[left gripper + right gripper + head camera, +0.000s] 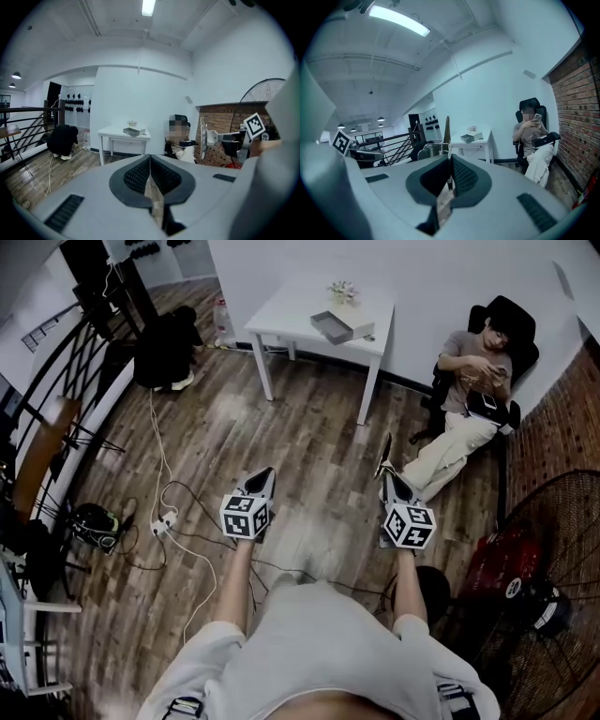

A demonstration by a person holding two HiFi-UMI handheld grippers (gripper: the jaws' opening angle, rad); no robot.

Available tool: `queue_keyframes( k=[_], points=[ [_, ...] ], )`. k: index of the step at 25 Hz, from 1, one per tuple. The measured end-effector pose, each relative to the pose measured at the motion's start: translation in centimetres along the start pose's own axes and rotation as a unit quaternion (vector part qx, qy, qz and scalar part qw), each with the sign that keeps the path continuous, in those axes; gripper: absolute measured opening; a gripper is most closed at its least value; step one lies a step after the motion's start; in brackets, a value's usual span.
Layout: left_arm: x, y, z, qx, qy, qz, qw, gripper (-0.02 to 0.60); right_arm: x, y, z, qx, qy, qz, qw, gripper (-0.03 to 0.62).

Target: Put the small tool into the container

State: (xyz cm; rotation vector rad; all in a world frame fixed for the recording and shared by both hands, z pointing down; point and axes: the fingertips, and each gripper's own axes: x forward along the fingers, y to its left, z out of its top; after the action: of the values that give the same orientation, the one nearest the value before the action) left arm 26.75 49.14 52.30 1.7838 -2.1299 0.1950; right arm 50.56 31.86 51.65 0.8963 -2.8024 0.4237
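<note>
Right gripper (387, 480) pinches the thin tool (384, 454); left gripper (265, 476) is closed and empty. The box (339, 327) sits far off, so that slim grip could slip on the way.

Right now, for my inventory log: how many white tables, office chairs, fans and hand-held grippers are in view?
white table: 1
office chair: 1
fan: 1
hand-held grippers: 2 (left hand-held gripper, right hand-held gripper)
Total: 5
</note>
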Motion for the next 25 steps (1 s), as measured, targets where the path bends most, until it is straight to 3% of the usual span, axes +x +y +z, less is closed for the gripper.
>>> queue_keyframes(
  k=[12, 25],
  points=[
    [4.0, 1.2, 0.6, -0.003, -0.002, 0.004, 1.0000, 0.012, 3.6, -1.3, -0.4, -0.002, 0.008, 0.011, 1.000, 0.002],
    [13.8, 5.4, 2.5, -0.008, 0.008, -0.016, 0.9998, 0.012, 13.0, -4.4, 1.3, -0.002, 0.019, -0.002, 1.000, 0.002]
  ],
)
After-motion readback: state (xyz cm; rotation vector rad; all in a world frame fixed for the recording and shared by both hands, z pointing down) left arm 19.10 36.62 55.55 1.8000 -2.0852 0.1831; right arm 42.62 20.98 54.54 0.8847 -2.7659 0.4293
